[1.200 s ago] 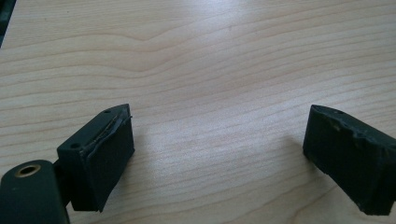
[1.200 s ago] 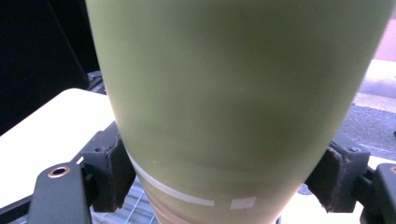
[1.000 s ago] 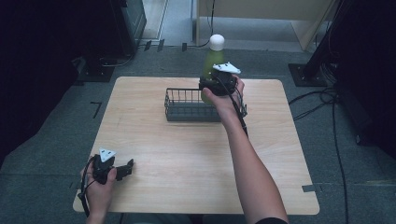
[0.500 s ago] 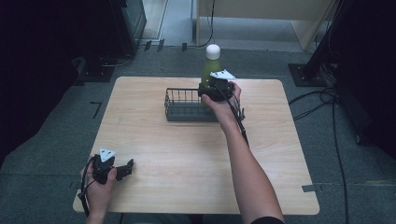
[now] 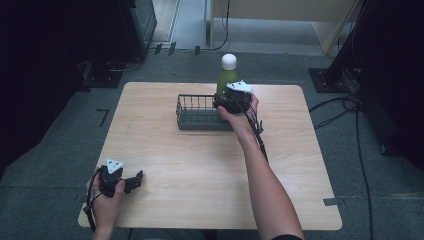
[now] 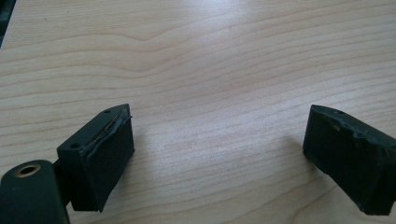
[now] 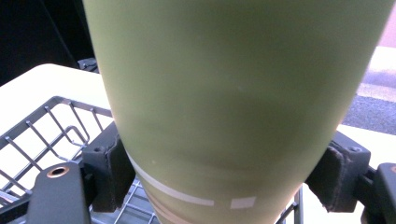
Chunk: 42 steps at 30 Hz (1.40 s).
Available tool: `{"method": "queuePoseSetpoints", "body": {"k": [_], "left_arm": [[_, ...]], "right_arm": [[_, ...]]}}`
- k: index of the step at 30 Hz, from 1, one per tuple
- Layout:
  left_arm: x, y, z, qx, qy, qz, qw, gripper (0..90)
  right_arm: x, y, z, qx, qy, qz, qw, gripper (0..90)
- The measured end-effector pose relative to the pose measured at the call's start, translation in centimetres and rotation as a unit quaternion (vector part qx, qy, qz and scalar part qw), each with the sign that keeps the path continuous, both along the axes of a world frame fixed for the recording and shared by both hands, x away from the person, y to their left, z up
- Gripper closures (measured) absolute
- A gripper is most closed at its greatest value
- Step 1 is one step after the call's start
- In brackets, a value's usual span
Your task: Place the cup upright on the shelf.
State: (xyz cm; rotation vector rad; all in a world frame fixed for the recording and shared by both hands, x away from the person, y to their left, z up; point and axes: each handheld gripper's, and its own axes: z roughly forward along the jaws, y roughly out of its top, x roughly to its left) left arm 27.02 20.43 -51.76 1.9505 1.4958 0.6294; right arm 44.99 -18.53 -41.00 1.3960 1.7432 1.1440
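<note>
A green bottle (image 5: 227,76) with a white cap stands upright at the right end of a dark wire basket (image 5: 197,114) at the far middle of the wooden table (image 5: 200,170). My right gripper (image 5: 226,99) is shut on its lower body. In the right gripper view both pads (image 7: 114,168) press on the sides of the bottle (image 7: 233,93), with the basket (image 7: 46,126) wires below it. I cannot tell whether the base rests on the basket floor. My left gripper (image 5: 135,181) lies near the front left corner, open with nothing between its jaws; its view (image 6: 219,154) shows bare wood.
The basket's left part holds nothing. Cables (image 5: 350,107) run across the carpet to the right of the table, and dark equipment stands at the far left. A black cable (image 5: 257,135) trails from the right gripper along the forearm.
The right gripper has sunk with the bottle, lowering it toward the basket's right end. The left hand and its gripper have kept still.
</note>
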Motion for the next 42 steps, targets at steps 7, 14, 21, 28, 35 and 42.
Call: {"method": "queuePoseSetpoints", "body": {"k": [7, 14, 21, 28, 35, 42], "left_arm": [[0.0, 0.0, 0.0, 0.000, 0.000, 0.000, 1.0000, 9.1], [0.0, 0.0, 0.0, 0.000, 0.000, 0.000, 1.0000, 9.1], [0.0, 0.0, 0.0, 0.000, 0.000, 0.000, 1.0000, 9.1], [0.0, 0.0, 0.0, 0.000, 0.000, 0.000, 1.0000, 9.1], [0.0, 0.0, 0.0, 0.000, 0.000, 0.000, 1.0000, 9.1], [0.0, 0.0, 0.0, 0.000, 0.000, 0.000, 1.0000, 9.1]], "right_arm": [[0.1, -0.4, 0.1, 0.009, 0.009, 0.012, 0.9999, 19.4], [0.1, -0.6, 0.2, 0.024, 0.018, 0.014, 0.9995, 15.4], [0.1, -1.0, 0.3, 0.026, 0.038, 0.014, 0.9988, 10.7], [-0.3, -1.1, 0.4, 0.026, 0.037, 0.014, 0.9989, 10.9], [-0.8, -1.5, 0.5, 0.029, 0.039, 0.018, 0.9987, 10.6], [-1.6, -2.2, 0.6, 0.030, 0.038, 0.024, 0.9986, 10.9]]}}
